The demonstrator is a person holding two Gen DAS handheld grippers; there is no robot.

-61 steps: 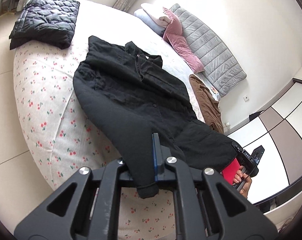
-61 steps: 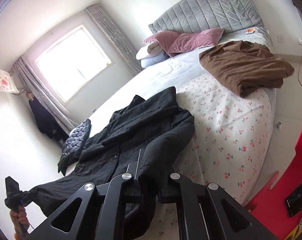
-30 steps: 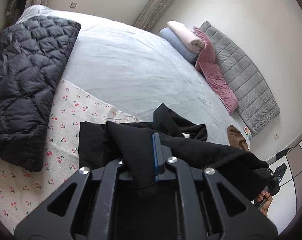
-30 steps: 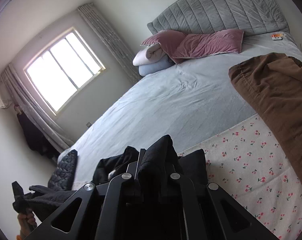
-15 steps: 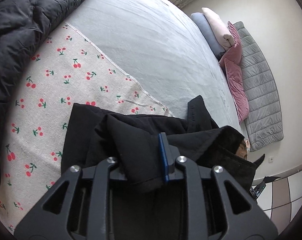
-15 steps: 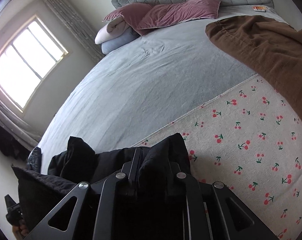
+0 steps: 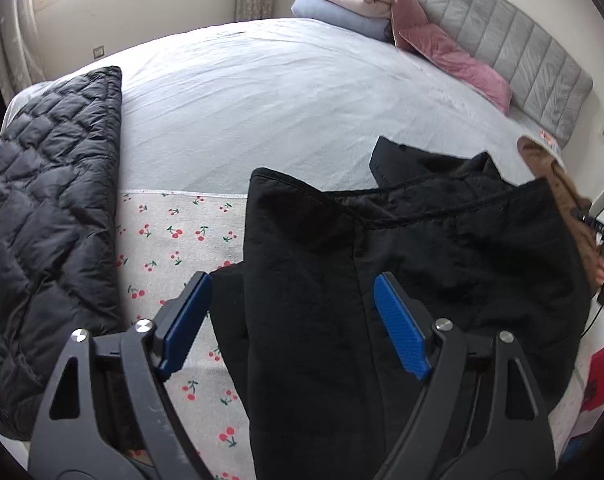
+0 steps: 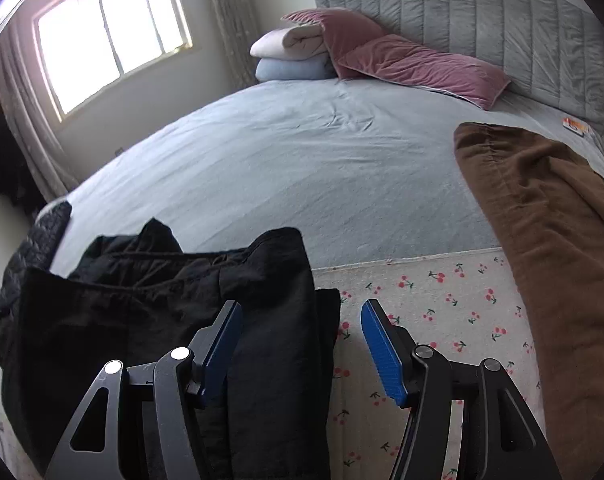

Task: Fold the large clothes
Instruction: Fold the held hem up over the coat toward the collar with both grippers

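- The black coat is laid doubled over on the bed.
- Both jaws are held apart, nothing gripped.
- A fresh edge must be gripped next.

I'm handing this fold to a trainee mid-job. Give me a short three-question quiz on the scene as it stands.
1. True or false: the left gripper is clamped on the black coat.
2. Which item lies on the bed on the right gripper's side of the coat? A) brown garment B) quilted jacket C) pink pillow
3. Fill in: under the coat lies a mat printed with ____.

Key
1. False: both grippers are open, and the coat lies folded on the mat.
2. A
3. Cherries
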